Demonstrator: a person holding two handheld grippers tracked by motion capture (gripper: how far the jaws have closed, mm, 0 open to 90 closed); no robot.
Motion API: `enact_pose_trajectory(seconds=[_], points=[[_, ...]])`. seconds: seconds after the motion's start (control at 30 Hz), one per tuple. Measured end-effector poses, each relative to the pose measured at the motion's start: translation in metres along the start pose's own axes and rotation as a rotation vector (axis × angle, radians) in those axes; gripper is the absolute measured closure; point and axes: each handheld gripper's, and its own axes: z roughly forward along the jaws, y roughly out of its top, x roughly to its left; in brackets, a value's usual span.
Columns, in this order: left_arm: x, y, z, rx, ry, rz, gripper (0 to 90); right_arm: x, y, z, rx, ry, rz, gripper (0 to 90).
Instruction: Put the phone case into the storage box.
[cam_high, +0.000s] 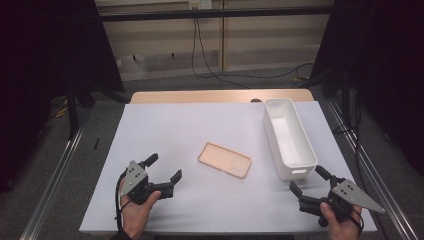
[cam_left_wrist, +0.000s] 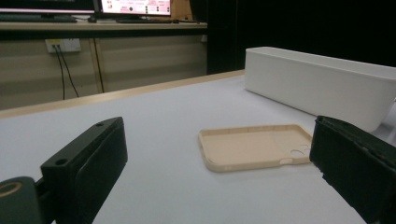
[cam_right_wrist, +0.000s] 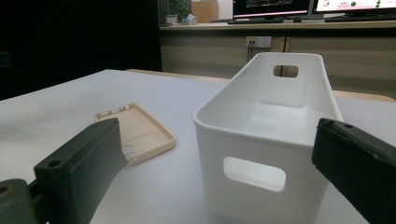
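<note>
Flat peach-coloured soft plastic phone case (cam_high: 224, 159) lies open side up mid-table on the white mat, just left of the long white plastic bin (cam_high: 289, 137), untouched. Left gripper (cam_high: 163, 174) and right gripper (cam_high: 308, 180) both sit near the front edge, jaws wide apart, holding nothing. Looks like pre-grasp: next, probably the left gripper reaches forward to pinch a case edge.

You face beige panelled wall (cam_high: 165, 35), socket (cam_high: 200, 4) at top centre, black cables (cam_high: 210, 70) trailing onto grey floor (cam_high: 65, 165). Dark curtains (cam_high: 45, 50) both sides. Lit monitors (cam_left_wrist: 140, 6) on desk (cam_left_wrist: 93, 25), upper left.
</note>
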Motion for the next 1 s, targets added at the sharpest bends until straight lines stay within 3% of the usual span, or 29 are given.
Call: enact_pose_trajectory(seconds=[0.3,0.33,0.5,0.67,0.77,0.8,1.0], points=[[-0.007,0.010,0.018,-0.020,-0.035,-0.012,3.8,0.000,0.000,-0.002,0.000,0.001,-0.003,1.0],[-0.007,0.011,0.024,0.005,-0.049,-0.005,3.7,0.000,0.000,-0.002,-0.003,0.008,-0.004,0.9],[-0.009,0.013,0.029,0.000,-0.039,-0.011,3.7,0.001,0.000,-0.001,-0.006,0.013,-0.008,0.8],[-0.013,0.020,0.035,-0.023,-0.034,0.014,3.8,0.001,0.001,-0.001,-0.019,0.014,-0.012,0.8],[-0.013,0.022,0.039,-0.012,-0.032,-0.018,3.7,0.002,0.001,-0.001,-0.018,0.014,-0.008,0.8],[-0.014,0.023,0.043,0.014,-0.044,-0.037,3.7,0.002,0.002,-0.001,-0.018,0.014,-0.010,0.8],[-0.014,0.024,0.054,0.013,-0.039,-0.017,3.6,0.004,0.002,0.000,-0.012,0.018,-0.016,0.8]])
